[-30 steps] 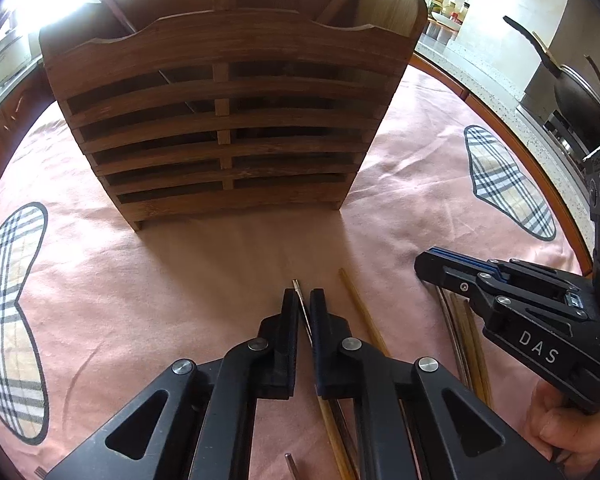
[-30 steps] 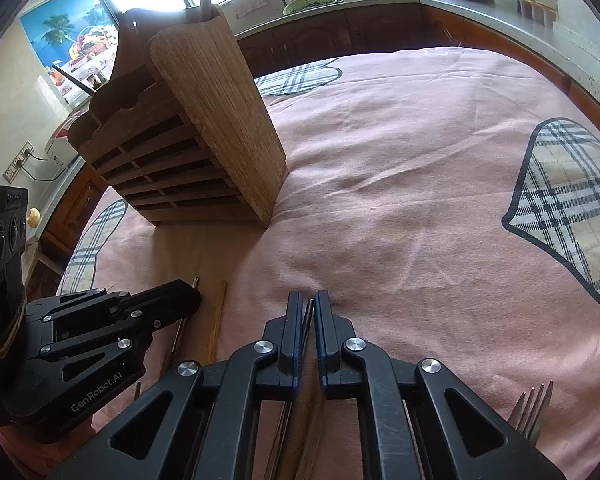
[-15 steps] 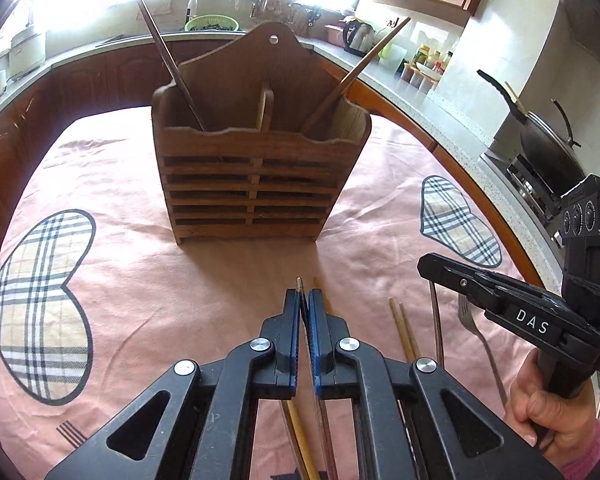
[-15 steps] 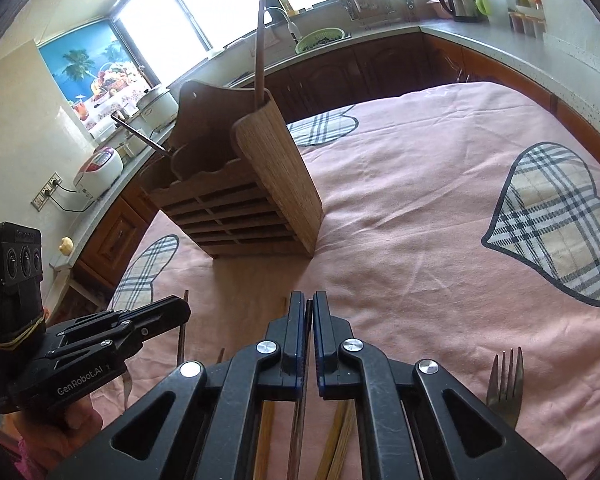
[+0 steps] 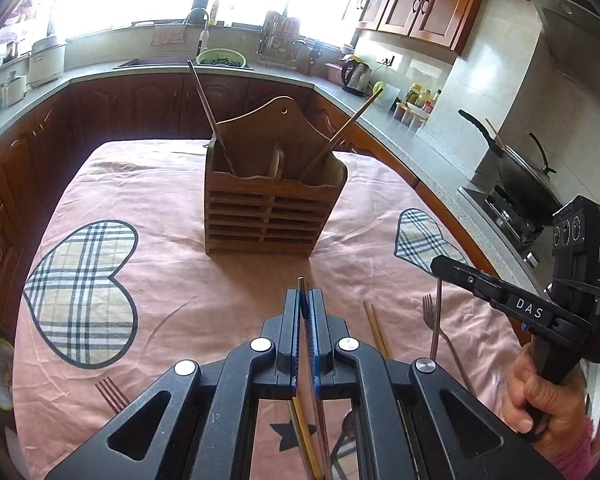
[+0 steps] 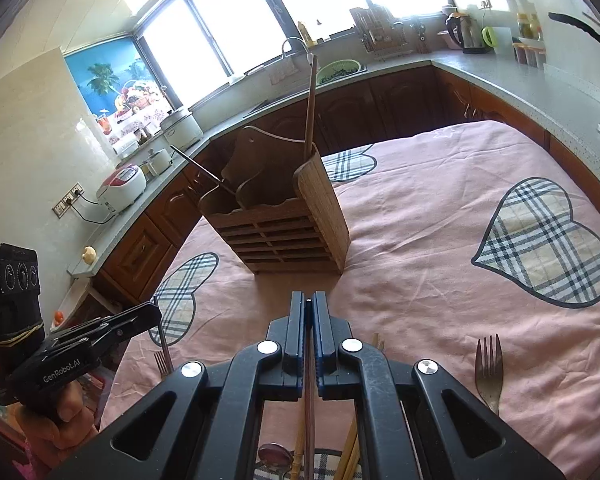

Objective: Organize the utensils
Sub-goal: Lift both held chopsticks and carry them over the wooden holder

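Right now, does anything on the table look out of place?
Yes: forks and wooden chopsticks lie scattered on the pink tablecloth instead of standing in the slatted wooden utensil holder, which holds only two sticks.

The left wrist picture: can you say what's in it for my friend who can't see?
The left gripper is shut on a thin chopstick, aimed at a wooden utensil holder standing on a pink tablecloth. The holder already has one stick in each side. The right gripper, also pinching a stick, shows at right above a fork.
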Demonstrator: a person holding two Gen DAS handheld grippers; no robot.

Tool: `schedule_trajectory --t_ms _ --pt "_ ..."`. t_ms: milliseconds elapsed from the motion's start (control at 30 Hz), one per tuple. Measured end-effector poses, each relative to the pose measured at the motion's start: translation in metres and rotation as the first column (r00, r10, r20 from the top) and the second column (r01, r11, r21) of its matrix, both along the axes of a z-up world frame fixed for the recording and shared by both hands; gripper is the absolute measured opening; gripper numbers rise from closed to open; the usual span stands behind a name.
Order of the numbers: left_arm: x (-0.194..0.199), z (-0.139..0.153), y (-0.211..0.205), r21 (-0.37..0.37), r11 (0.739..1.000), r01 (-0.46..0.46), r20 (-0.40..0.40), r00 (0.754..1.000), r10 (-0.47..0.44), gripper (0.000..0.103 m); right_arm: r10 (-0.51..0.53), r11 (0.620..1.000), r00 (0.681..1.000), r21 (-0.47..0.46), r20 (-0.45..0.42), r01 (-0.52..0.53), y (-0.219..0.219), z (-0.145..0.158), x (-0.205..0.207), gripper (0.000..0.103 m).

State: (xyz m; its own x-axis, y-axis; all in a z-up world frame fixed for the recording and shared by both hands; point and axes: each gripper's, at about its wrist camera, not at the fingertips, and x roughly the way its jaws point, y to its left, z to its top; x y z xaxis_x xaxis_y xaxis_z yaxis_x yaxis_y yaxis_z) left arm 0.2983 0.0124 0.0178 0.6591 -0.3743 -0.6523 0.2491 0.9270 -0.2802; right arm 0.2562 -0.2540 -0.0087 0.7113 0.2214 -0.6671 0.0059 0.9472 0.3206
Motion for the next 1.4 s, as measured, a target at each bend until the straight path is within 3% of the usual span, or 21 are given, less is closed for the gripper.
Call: schedule_trajectory --t_ms 700,1400 --pt "-0.075 0.045 0.032 -0.044 0.999 -0.019 0.121 0.992 0.024 0.002 0.011 0.999 0.99 -0.043 0.142 -0.005 0.015 0.059 -0.055 0.003" --pt "-0.074 0.075 0.055 -0.099 0.994 -0.055 0.226 0.971 0.076 0.002 -0.017 0.997 0.965 -0.068 0.263 0.036 0.018 0.09 -0.042 0.003"
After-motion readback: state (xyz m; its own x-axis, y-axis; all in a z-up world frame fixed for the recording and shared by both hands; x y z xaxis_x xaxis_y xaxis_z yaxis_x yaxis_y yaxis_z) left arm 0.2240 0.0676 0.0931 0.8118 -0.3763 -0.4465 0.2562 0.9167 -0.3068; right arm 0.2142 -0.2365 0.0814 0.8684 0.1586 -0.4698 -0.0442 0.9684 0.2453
